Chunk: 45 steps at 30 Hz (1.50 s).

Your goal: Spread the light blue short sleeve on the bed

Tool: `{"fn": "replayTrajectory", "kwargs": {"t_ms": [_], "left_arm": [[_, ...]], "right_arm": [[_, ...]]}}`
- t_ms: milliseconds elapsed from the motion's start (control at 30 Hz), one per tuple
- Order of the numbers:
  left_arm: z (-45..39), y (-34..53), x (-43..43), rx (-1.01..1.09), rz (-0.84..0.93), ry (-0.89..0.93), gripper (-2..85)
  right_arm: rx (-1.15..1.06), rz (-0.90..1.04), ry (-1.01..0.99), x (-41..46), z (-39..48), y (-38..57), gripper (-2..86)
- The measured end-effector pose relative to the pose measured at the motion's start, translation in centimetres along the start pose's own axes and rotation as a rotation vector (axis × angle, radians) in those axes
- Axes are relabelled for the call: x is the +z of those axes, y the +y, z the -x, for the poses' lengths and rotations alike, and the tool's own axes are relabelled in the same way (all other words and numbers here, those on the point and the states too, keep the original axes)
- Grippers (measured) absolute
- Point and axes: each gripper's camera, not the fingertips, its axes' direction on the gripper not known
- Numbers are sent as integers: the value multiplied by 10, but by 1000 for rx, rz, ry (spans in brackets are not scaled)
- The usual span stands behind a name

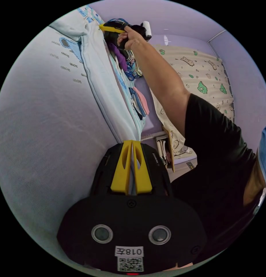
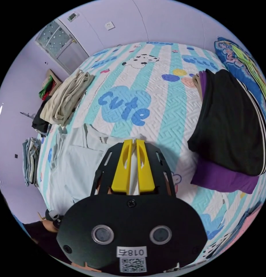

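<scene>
Pinching a strip of pale cloth between them, the yellow jaws of the left gripper (image 1: pixel 132 167) stand almost closed in the left gripper view, and the cloth is an edge of the light blue short sleeve (image 1: pixel 52 121). From the jaws that shirt spreads wide across the near side of this view, with a long stitched edge running up toward the right gripper (image 1: pixel 105 28), whose yellow jaws meet the shirt's far end beside a hand (image 1: pixel 129 37). The arm behind that hand leads down to a black sleeve.

In the right gripper view, the right gripper (image 2: pixel 133 167) has its jaws nearly together on a thin fold of the same pale shirt (image 2: pixel 78 161), which lies partly over the near left part of the bed (image 2: pixel 167 115). Beyond the jaws, the striped bedcover is open across its middle. A black garment (image 2: pixel 230 124) lies on a purple one (image 2: pixel 222 179) toward the right edge, with a patterned pillow (image 2: pixel 242 66) just beyond it. Folded beige clothes (image 2: pixel 66 98) sit near the far left edge, well apart from the black pile. A stack of grey folded clothes (image 2: pixel 29 161) hangs at the bed's left edge.
</scene>
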Motion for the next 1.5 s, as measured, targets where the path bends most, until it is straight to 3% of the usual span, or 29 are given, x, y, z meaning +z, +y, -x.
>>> {"fn": "replayTrajectory", "kwargs": {"t_ms": [233,433,633,1000,1300,1400,1500], "left_arm": [[5,15,-10,4,0,4,-10],[9,30,-19,4,0,4,-10],[13,47,-30,2,-1,1,-10],[11,85,-55,61,-10,64,-9],[-18,119,-91,239,-132,290,21],[-49,134,-118,345,-169,228,40],[-81,159,-158,414,-225,47,52]], "right_arm": [[-5,119,93,18,3,-1,58],[16,12,-9,-19,-28,40,82],[38,30,-134,1,-56,80,93],[-64,53,225,16,-7,119,6],[48,21,182,13,-8,177,78],[71,-97,167,-24,-3,216,94],[-1,-196,95,-56,30,268,95]]}}
